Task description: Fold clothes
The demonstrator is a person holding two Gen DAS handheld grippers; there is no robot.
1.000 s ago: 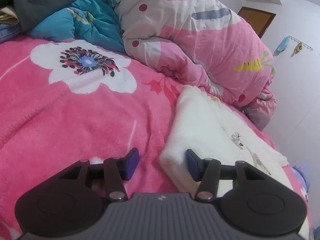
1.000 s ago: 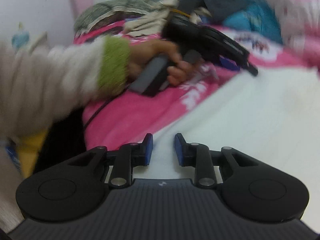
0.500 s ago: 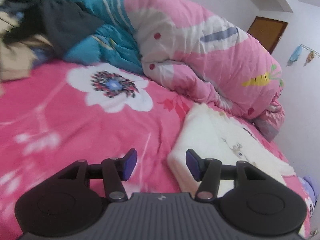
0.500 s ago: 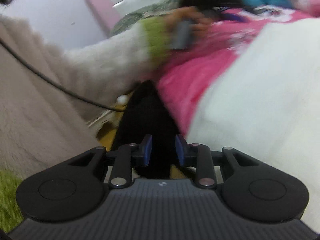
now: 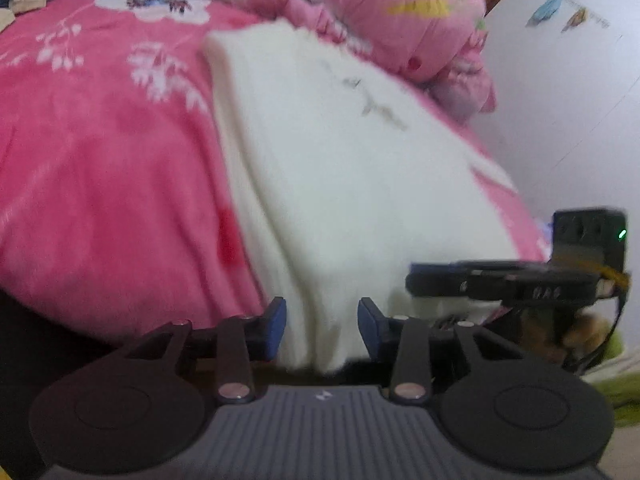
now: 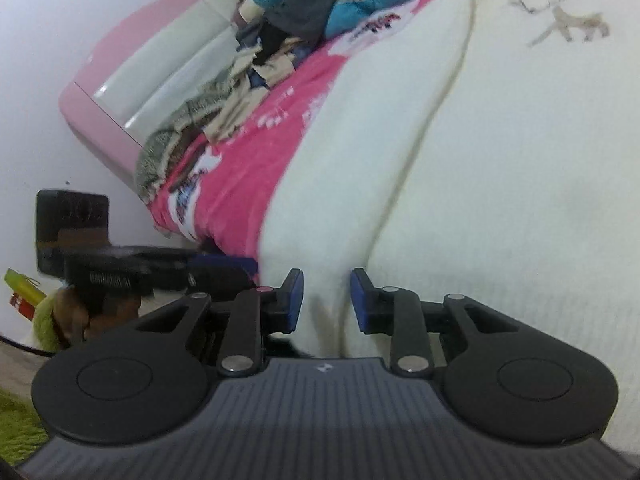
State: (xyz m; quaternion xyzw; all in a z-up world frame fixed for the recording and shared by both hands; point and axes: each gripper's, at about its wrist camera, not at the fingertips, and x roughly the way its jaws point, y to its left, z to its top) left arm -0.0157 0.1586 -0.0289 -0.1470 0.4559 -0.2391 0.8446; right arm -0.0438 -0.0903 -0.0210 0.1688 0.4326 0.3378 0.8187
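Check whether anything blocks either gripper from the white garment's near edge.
Nothing visible does. The white garment hangs off the pink bedspread, its hem between the closing left gripper jaws and the right gripper jaws.

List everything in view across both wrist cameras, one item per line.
White sweater: one, cream-white with a small grey motif, spread flat on the bed, near hem hanging over the edge.
Bedspread: one, pink with white flowers, under the sweater.
Duvet: one, pink and white, bunched behind the sweater.
Clothes pile: several, mixed dark, blue and beige, by the headboard.
Headboard: one, pink and white, against the wall.
Left gripper: black with blue pads, jaws closing around the hem.
Right gripper: the same, jaws astride a hem fold.
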